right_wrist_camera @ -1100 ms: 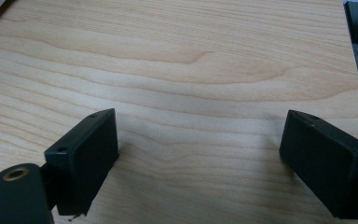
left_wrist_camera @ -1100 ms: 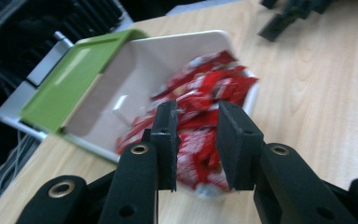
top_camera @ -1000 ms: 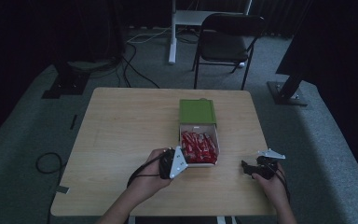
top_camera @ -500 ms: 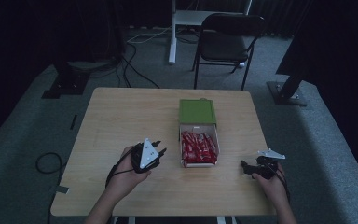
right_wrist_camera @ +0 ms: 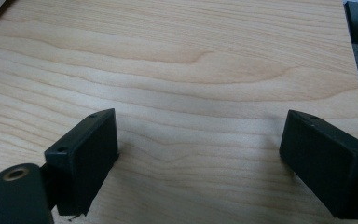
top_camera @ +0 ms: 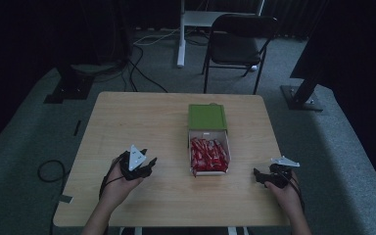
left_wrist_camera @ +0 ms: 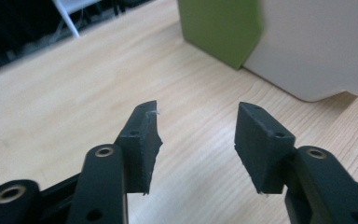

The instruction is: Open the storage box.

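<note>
Box (top_camera: 209,155) sits between both grippers' open fingers (left_wrist_camera: 142,140).

Each gripper (top_camera: 136,165) is black, topped by a grey three-cornered plate (top_camera: 135,156), with a black cable (top_camera: 108,172) trailing. Jaws are flat rectangular pads on arms with brass-ringed pivot holes (left_wrist_camera: 104,151). Forearms are bare.

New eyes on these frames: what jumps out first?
The white box packed with red packets sits at the table's middle right, its green lid lying just beyond it. The left gripper rests open to the box's left, the right gripper open near the table's right edge, both holding nothing.
</note>
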### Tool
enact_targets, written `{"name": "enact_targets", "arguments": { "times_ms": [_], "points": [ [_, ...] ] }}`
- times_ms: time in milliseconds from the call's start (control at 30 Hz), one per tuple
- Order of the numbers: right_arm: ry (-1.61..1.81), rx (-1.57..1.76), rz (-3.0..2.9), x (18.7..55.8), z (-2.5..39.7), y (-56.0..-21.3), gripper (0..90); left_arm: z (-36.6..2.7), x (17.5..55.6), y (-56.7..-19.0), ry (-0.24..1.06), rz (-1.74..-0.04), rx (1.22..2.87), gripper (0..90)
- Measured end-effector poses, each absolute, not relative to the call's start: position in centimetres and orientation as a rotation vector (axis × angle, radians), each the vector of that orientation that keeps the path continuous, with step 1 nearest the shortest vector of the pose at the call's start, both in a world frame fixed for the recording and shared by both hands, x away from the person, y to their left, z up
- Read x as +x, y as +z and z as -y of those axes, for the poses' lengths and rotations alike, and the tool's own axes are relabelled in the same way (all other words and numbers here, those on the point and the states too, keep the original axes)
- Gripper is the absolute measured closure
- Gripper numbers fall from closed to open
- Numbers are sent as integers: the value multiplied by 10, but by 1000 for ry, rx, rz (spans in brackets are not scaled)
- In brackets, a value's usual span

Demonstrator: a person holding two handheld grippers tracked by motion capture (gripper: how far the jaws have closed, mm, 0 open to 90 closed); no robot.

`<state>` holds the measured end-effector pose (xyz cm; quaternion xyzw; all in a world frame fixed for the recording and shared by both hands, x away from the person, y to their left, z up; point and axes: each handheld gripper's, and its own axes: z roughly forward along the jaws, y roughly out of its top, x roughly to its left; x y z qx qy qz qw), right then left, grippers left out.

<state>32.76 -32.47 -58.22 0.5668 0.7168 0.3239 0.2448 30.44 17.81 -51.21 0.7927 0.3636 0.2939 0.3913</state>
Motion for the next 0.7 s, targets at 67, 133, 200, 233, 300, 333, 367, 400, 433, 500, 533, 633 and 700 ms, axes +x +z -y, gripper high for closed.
{"name": "enact_targets", "arguments": {
  "times_ms": [67,133,200,233,300,333,367,400,433,500,533,633,700],
  "points": [
    [884,1548,-1957,328,325,-582,109,-182,305,-516,723,-947,2021,453],
    [885,1548,-1956,328,325,-582,109,-187,305,-520,689,-976,2012,400],
    [884,1547,-1957,328,325,-582,108,-191,306,-524,656,-1004,2004,350],
    [884,1548,-1957,328,325,-582,108,-194,306,-525,639,-1021,1991,323],
    [884,1548,-1957,328,325,-582,108,-199,305,-529,614,-1046,1979,294],
    [884,1548,-1957,328,325,-582,108,-201,305,-532,603,-1062,1980,272],
    [883,1548,-1957,328,325,-582,109,-203,304,-534,594,-1080,1983,260],
    [883,1548,-1957,328,325,-582,109,-205,303,-536,599,-1093,1988,228],
    [883,1548,-1957,328,325,-582,108,-207,303,-538,608,-1102,1987,191],
    [883,1548,-1957,328,325,-582,108,-213,302,-541,610,-1136,1963,183],
    [884,1549,-1957,328,325,-582,108,-216,301,-543,600,-1171,1943,155],
    [885,1550,-1956,328,325,-582,108,-226,301,-547,606,-1246,1894,146],
    [885,1549,-1956,328,325,-582,108,-232,300,-551,608,-1302,1880,109]
  ]
}}
